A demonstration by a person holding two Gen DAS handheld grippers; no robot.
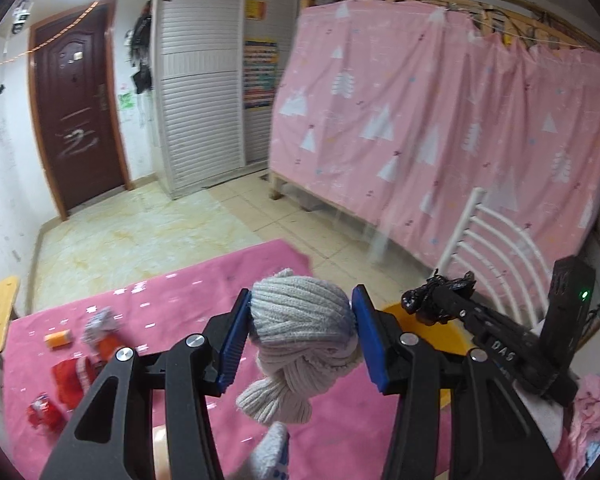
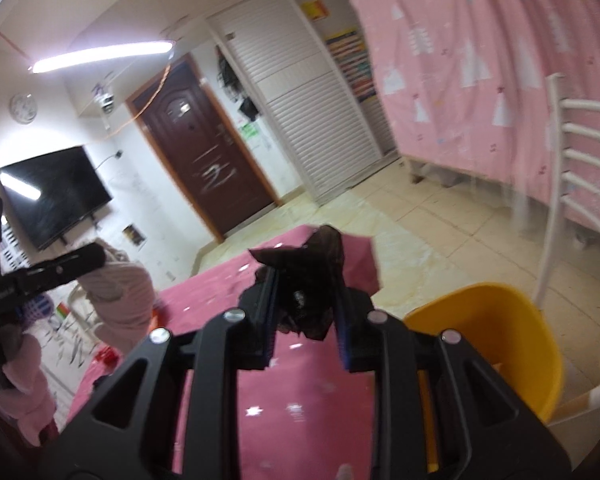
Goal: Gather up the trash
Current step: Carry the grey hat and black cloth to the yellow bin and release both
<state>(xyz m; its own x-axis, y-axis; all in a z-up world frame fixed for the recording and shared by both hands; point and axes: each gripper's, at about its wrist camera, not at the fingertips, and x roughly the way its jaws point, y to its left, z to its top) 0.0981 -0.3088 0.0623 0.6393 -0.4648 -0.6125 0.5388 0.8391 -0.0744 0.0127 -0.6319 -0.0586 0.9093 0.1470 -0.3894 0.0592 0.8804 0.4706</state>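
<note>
1. On the left of my pink tabletop (image 1: 188, 292) lie scraps: an orange piece (image 1: 59, 339), a grey-and-orange bundle (image 1: 102, 332), red wrappers (image 1: 70, 376) and a small red bit (image 1: 40, 410) nearest the edge.
2. My left gripper (image 1: 301, 330) has its jaws part open and pressed on a grey knitted sock (image 1: 300, 336), knotted into a ball; the blue pads (image 1: 233, 344) clamp both its sides, and its loose end hangs below them over the tabletop.
3. Just right of the sock, past the tabletop's edge, the yellow bin (image 1: 440, 334) shows behind my right jaw arm.
4. My right gripper (image 2: 305, 302) has its jaws drawn close on a dark crumpled bag (image 2: 312, 280); the plastic sticks up past the tips and bunches between the pads.
5. From the left wrist view the same bag (image 1: 436, 300) sits at the tip of the right gripper (image 1: 440, 306), above the bin's rim.
6. In the right wrist view the bin (image 2: 496, 340) stands open just right of my jaws, beside the tabletop (image 2: 300, 400), with a white chair (image 2: 572, 168) behind it.
</note>
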